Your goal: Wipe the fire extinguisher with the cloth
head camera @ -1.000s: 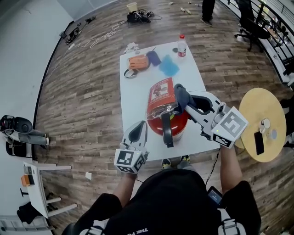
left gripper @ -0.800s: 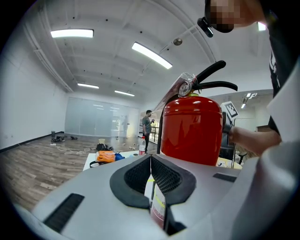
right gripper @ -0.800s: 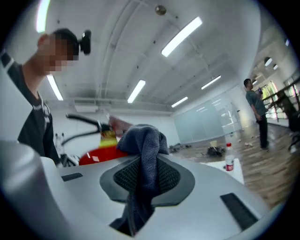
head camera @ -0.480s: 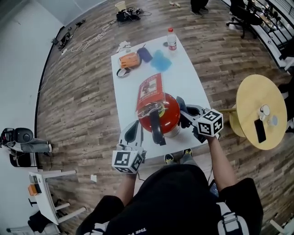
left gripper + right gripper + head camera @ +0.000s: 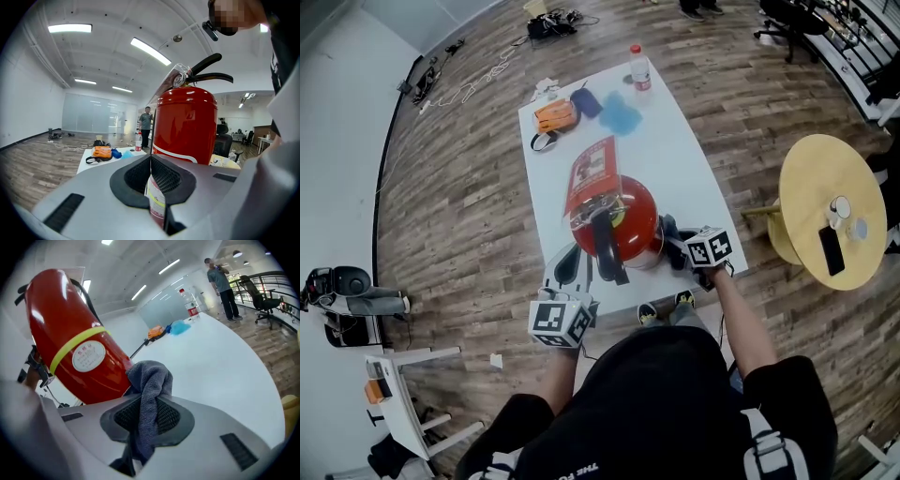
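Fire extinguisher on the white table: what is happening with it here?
A person works with two handheld grippers. The right gripper is shut on a grey cloth, held against the low side of the red fire extinguisher, which stands on the white table. The left gripper is shut on a thin printed tag.

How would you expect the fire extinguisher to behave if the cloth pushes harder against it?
The fire extinguisher is a tall metal-looking cylinder, so probably heavy and stiff. Its glossy red side likely lets the grey cloth slide. Standing upright near the table edge, it might tip rather than roll.
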Available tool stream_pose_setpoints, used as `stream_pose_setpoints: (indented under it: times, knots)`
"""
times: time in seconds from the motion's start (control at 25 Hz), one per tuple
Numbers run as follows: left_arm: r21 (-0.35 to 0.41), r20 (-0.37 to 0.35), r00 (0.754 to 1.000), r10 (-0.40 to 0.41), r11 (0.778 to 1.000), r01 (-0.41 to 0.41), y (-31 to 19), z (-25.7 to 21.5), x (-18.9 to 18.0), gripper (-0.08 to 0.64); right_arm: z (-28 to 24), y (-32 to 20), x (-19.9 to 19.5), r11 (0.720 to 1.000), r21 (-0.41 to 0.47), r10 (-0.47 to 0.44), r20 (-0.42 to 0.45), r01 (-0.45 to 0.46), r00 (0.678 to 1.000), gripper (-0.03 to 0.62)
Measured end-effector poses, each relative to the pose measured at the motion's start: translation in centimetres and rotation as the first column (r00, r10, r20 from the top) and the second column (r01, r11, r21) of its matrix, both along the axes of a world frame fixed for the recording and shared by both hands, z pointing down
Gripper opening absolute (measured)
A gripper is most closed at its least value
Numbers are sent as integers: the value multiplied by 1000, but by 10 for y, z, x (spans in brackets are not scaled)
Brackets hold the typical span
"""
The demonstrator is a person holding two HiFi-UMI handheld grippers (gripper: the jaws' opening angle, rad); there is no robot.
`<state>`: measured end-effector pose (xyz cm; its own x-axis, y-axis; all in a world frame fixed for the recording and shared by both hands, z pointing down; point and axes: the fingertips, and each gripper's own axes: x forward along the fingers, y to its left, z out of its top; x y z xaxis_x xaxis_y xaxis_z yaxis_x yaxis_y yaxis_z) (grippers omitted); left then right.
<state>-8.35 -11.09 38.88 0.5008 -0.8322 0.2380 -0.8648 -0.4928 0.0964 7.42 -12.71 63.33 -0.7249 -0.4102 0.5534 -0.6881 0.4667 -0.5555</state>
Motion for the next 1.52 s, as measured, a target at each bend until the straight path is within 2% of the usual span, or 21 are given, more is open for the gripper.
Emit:
stream_pose_setpoints:
  times: [0.12, 0.2, 0.4, 0.52, 0.6, 0.8, 0.92, 1.04, 1.2, 1.32, 1.4, 1.48, 1.52]
  knots:
    - [0, 1, 1000, 3, 1000, -3, 1, 1, 0, 23, 15, 25, -4, 998, -35, -54, -61, 52, 997, 71]
    - [-5, 0, 1000, 4, 1000, -4, 1, 2, 0, 23, 19, 28, -4, 997, -11, -78, -84, 78, 993, 71]
    - [-18, 10, 1000, 19, 1000, -19, 4, 5, -2, 23, 6, -24, -9, 964, 99, -225, -206, 249, 952, 71]
    - [-20, 12, 1000, 8, 1000, -8, 6, 5, -6, 23, 6, -49, -24, 936, 73, -317, -246, 344, 916, 71]
    - [-21, 8, 1000, -8, 1000, 8, 7, 6, -8, 23, 16, -56, -27, 929, 40, -347, -254, 368, 903, 71]
    - [-20, 1, 999, -50, 999, 50, 8, 9, -22, 23, 26, -40, -15, 950, 28, -300, -180, 310, 937, 69]
    - [-27, -16, 998, -60, 998, 60, 8, 13, -31, 23, 30, 3, -3, 959, 2, -281, -168, 285, 945, 71]
    - [-29, -33, 998, -60, 998, 59, 7, 16, -38, 23, 29, 44, -8, 964, -4, -264, -166, 267, 950, 71]
    - [-29, -58, 997, -50, 998, 48, 10, 21, -43, 23, 29, 97, -39, 948, -34, -318, -136, 316, 938, 71]
    - [-37, -82, 995, -50, 998, 47, 15, 25, -52, 23, 26, 113, -91, 942, -6, -333, -148, 335, 931, 71]
    - [-44, -94, 994, -54, 998, 50, 19, 29, -64, 23, 24, 103, -128, 969, 25, -240, -142, 246, 960, 71]
    - [-47, -97, 994, -60, 997, 55, 24, 33, -78, 23, 27, 83, -155, 998, 13, -68, -96, 69, 993, 71]
    - [-48, -94, 994, -64, 997, 60, 26, 35, -86, 23, 29, 73, -165, 999, -9, 35, -62, -36, 997, 71]
